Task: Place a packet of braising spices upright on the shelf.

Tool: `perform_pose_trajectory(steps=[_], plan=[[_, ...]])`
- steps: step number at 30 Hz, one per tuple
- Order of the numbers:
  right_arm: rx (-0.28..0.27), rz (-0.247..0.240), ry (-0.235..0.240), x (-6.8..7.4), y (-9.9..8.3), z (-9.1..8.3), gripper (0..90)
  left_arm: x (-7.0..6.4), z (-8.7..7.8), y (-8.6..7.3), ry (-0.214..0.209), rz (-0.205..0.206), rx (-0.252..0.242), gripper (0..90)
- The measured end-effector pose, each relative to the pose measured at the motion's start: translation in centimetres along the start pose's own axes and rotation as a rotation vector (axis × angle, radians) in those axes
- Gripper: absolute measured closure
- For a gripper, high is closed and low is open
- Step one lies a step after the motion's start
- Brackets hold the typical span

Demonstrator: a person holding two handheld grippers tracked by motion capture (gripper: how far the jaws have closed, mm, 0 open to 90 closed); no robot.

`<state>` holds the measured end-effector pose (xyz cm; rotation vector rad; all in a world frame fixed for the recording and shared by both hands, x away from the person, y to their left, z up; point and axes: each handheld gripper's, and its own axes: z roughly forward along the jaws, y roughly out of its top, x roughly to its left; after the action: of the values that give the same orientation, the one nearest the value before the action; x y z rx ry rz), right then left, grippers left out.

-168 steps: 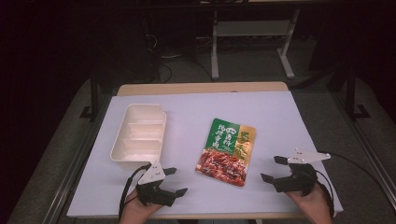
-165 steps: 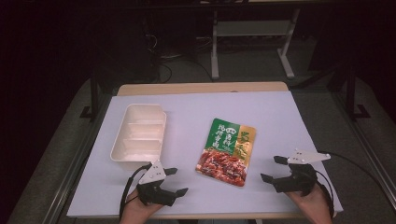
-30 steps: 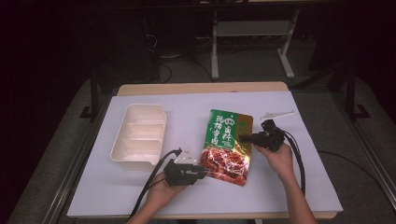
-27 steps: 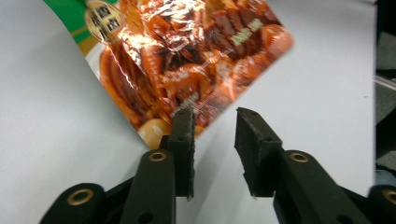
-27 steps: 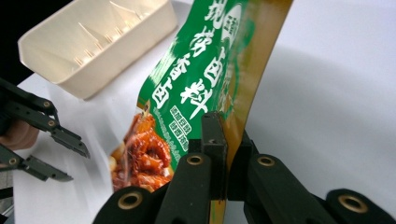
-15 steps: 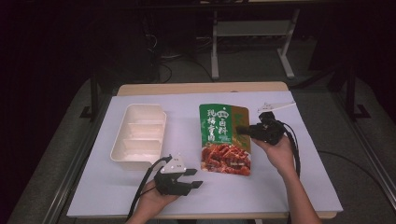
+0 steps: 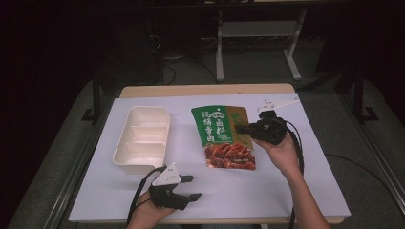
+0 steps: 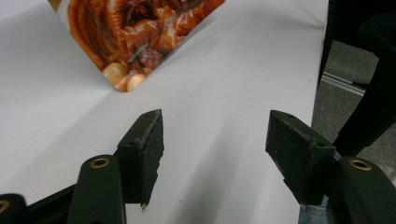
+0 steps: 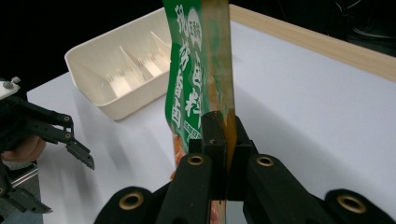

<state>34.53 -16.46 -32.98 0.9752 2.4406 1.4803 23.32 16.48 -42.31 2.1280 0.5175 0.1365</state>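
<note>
**Food pouch pinched at its edge by the right gripper**

A green and orange food pouch (image 7: 225, 137) is seen near the middle of the white table (image 7: 296, 191) in the high view, its printed face turned up towards the camera; its right edge, at the pouch's 3 o'clock, is clamped between the pressed-together jaws of the right gripper (image 7: 242, 129); in the right gripper view the pouch (image 9: 198, 79) is seen edge-on, rising from the closed jaws; a cream divided tray (image 7: 142, 138) is set at 9 o'clock of the pouch, well apart from it; the left gripper (image 7: 190, 187) is held at 7 o'clock of the pouch, near the table's front edge, its jaws spread wide with nothing between them; in the left gripper view a lower corner of the pouch (image 8: 140, 42) is seen beyond the jaws
</note>
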Motion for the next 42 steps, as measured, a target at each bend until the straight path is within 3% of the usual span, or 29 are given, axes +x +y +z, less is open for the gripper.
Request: perform_pose_trajectory(steps=[14,24,28,42], plan=[[-0.035,-0.044,-0.002,1.2,3.2,1.0,89.8,-0.1,-1.1,-1.4,0.022,0.013,0.001,31.7],[-0.06,-0.071,0.04,2.2,5.7,2.2,89.8,0.0,-1.6,-1.9,0.019,0.04,-0.031,29.8],[-0.074,-0.089,0.069,2.9,7.2,3.4,89.8,0.0,-1.5,-2.1,0.019,0.056,-0.018,29.1],[-0.089,-0.126,0.119,4.7,10.1,6.3,89.8,0.2,-1.7,-2.0,0.023,0.059,-0.024,29.7]])
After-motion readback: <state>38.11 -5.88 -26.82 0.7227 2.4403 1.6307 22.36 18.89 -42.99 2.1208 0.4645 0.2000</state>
